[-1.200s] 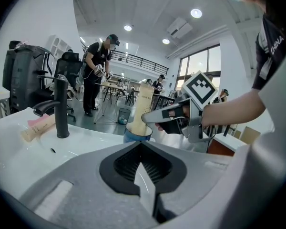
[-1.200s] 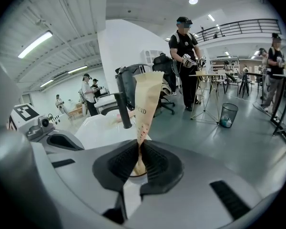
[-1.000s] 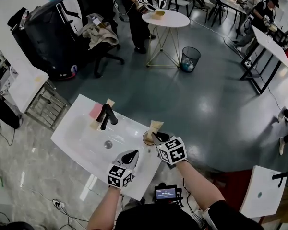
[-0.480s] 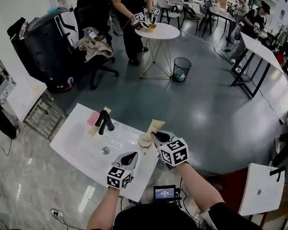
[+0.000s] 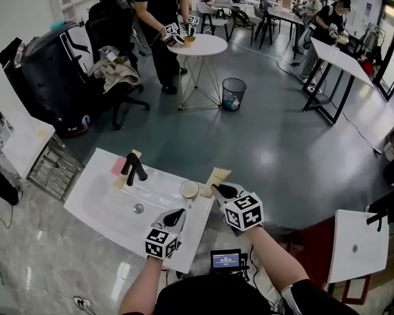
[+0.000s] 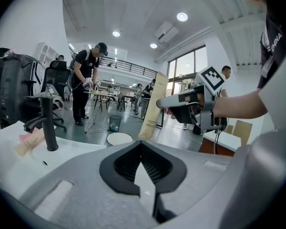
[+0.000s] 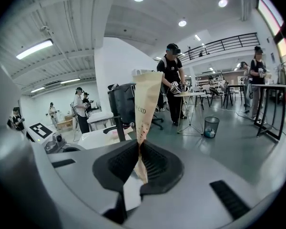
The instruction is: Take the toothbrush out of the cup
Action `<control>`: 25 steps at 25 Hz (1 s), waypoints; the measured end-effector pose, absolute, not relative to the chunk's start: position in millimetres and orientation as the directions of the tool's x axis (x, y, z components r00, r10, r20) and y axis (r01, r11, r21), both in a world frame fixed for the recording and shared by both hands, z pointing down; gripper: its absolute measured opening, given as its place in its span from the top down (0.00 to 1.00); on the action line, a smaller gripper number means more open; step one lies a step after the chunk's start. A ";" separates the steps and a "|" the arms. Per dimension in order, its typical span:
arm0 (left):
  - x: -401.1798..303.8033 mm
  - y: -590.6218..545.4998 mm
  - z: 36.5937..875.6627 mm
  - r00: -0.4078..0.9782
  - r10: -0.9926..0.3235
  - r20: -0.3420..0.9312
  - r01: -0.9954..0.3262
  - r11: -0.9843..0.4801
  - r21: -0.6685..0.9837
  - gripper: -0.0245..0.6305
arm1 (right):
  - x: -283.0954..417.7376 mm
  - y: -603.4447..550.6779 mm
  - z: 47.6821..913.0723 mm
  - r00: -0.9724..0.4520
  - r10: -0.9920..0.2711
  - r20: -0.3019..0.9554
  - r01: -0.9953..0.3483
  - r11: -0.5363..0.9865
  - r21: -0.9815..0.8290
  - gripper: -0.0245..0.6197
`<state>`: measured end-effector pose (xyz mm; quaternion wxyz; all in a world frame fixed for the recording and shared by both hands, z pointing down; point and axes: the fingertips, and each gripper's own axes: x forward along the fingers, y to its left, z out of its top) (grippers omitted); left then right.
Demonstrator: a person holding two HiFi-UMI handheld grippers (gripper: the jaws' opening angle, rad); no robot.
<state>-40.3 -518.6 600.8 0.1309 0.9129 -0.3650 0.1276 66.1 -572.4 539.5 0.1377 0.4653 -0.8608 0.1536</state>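
Note:
A white cup (image 5: 189, 189) stands empty on the right rim of the white sink (image 5: 95, 195). My right gripper (image 5: 218, 189) is shut on the toothbrush in its tan paper package (image 5: 217, 176), which it holds up in the air just right of the cup and clear of its rim. In the right gripper view the package (image 7: 145, 101) rises upright from between the shut jaws (image 7: 138, 148). My left gripper (image 5: 178, 216) hovers over the sink's near edge, shut with nothing in it; past its tips (image 6: 141, 144) the left gripper view shows the cup (image 6: 119, 138) and the package (image 6: 152, 109).
A black faucet (image 5: 134, 168) and a pink sponge (image 5: 119, 165) sit at the sink's far side, above the drain (image 5: 138, 209). Beyond it are a round white table (image 5: 196, 44) with a person, a mesh waste bin (image 5: 233, 94) and office chairs.
The right gripper has lifted the packaged toothbrush up and to the right, out of the cup, which now stands empty. The left gripper has shifted slightly.

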 end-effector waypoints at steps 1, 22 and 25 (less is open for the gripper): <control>-39.0 -516.7 601.7 0.703 -0.630 0.329 -0.698 -0.701 0.148 0.95 | 68.4 -567.5 544.1 -0.524 -0.758 0.389 -0.846 0.514 -0.138 0.91; -42.8 -500.4 625.8 0.684 -0.629 0.371 -0.716 -0.676 0.175 0.95 | 60.1 -527.2 606.0 -0.535 -0.699 0.475 -0.840 0.499 -0.213 0.92; -43.4 -501.6 626.9 0.681 -0.631 0.370 -0.719 -0.674 0.173 0.95 | 55.8 -529.2 606.1 -0.543 -0.693 0.473 -0.834 0.510 -0.211 0.92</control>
